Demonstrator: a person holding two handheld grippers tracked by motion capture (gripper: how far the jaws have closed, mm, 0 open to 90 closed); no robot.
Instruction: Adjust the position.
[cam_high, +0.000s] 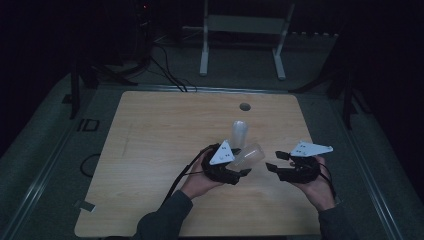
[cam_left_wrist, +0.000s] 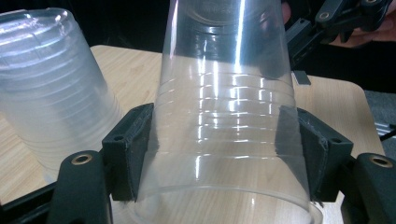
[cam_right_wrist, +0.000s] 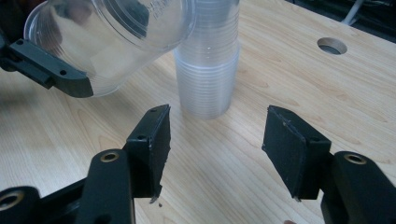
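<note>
A clear plastic cup (cam_high: 250, 154) lies tilted above the wooden table (cam_high: 160, 140), and my left gripper (cam_high: 242, 162) is shut on it. In the left gripper view the pads press both sides of this cup (cam_left_wrist: 224, 93) near its rim. Just behind it a stack of clear cups (cam_high: 239, 134) stands upside down on the table, also visible as the stack (cam_left_wrist: 46, 93) at the left. My right gripper (cam_high: 276, 161) hovers to the right of the held cup. Its jaws (cam_right_wrist: 217, 144) stand apart with nothing between them, pointing at the stack (cam_right_wrist: 208, 70) and the held cup (cam_right_wrist: 107, 37).
A round cable hole (cam_high: 244, 106) sits near the table's far edge. Black cables (cam_high: 180, 175) trail from the left gripper across the table's near left. A white metal frame (cam_high: 245, 30) stands on the floor behind the table. The room around is dark.
</note>
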